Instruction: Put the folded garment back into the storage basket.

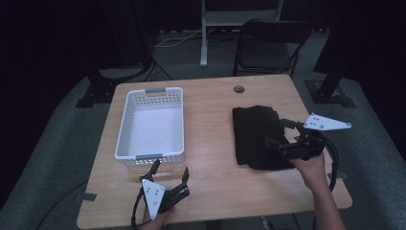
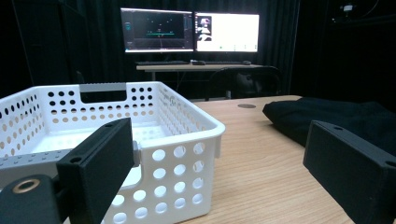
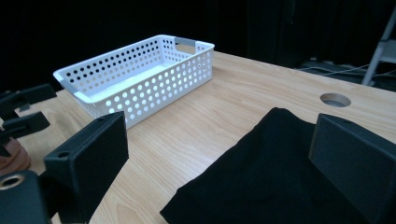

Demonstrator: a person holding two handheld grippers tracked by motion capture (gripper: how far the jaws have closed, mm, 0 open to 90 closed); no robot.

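Note:
An empty white perforated basket [image 1: 125, 125] stands on the left half of the wooden table [image 1: 210, 143]. A folded black cloth [image 1: 256, 136] lies flat on the right half. My left gripper [image 1: 171, 169] is open at the front edge, just short of the basket's near wall [image 2: 177, 168], with nothing between its jaws. Over the cloth's right part my right gripper [image 1: 279, 132] is open, jaws pointing left. In the right gripper view the cloth [image 3: 280, 186] lies below the open right gripper [image 3: 224, 140], and the basket [image 3: 159, 88] stands beyond.
A round cable hole [image 1: 238, 89] sits near the table's far edge. A black folding chair [image 1: 268, 43] stands behind the table. Two lit monitors [image 2: 187, 30] rest on a desk farther back. Bare wood lies between basket and cloth.

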